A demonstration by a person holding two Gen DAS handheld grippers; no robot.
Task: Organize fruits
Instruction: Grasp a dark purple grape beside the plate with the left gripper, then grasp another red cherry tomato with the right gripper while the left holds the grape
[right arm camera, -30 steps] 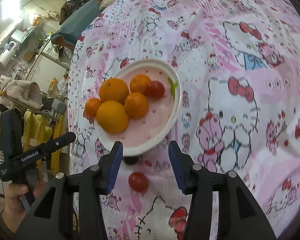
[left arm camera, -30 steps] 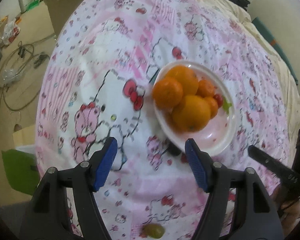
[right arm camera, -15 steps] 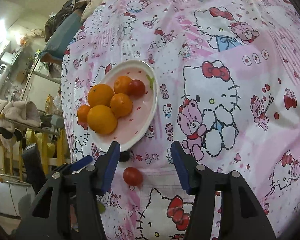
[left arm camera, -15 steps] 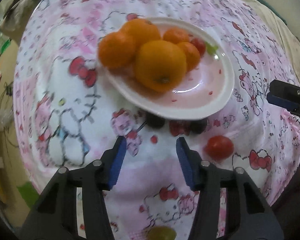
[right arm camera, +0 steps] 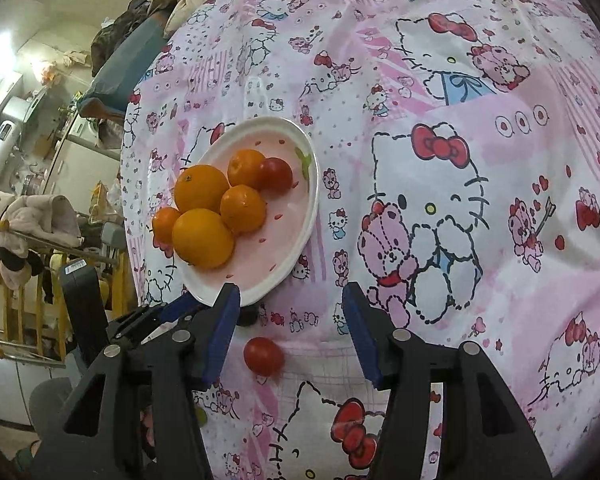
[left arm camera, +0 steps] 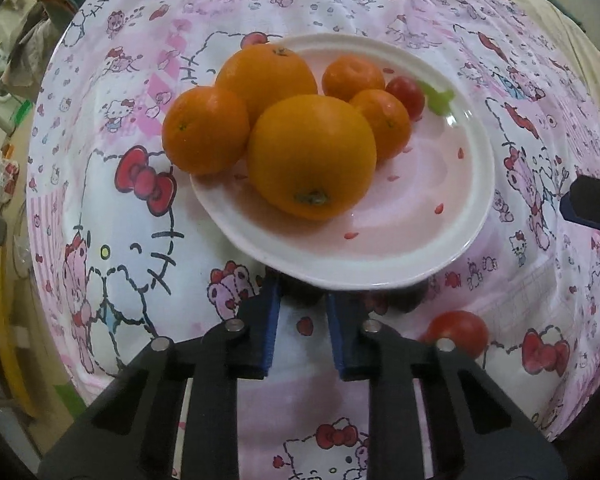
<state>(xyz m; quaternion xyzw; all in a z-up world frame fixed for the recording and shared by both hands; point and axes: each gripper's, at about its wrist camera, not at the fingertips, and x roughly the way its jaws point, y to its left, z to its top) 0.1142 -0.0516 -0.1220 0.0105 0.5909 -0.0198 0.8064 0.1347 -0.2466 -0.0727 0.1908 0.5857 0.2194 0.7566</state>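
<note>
Step in hand, as I read it: collecting the loose fruit beside the plate (left arm camera: 452, 268). The plate sits on the cartoon-print cloth (left arm camera: 100, 208) and already holds five oranges (left arm camera: 312, 156) plus one cherry tomato (left arm camera: 406, 96). Left hand-held gripper (left arm camera: 302, 300) is pinched nearly closed at the plate's near rim on a small dark fruit (left arm camera: 300, 290), probably a grape; the rim hides most of it, so I can't confirm a firm hold. A second dark fruit (left arm camera: 410, 300) lies just right of it under the rim. Right hand-held gripper (right arm camera: 290, 300) is partly open, holding nothing; a loose cherry tomato (right arm camera: 263, 356) lies on the cloth between its fingers, untouched. Next: lift the dark fruit clear of the rim and drop it into the plate's free area; the right one needs to descend and close on the tomato.
</note>
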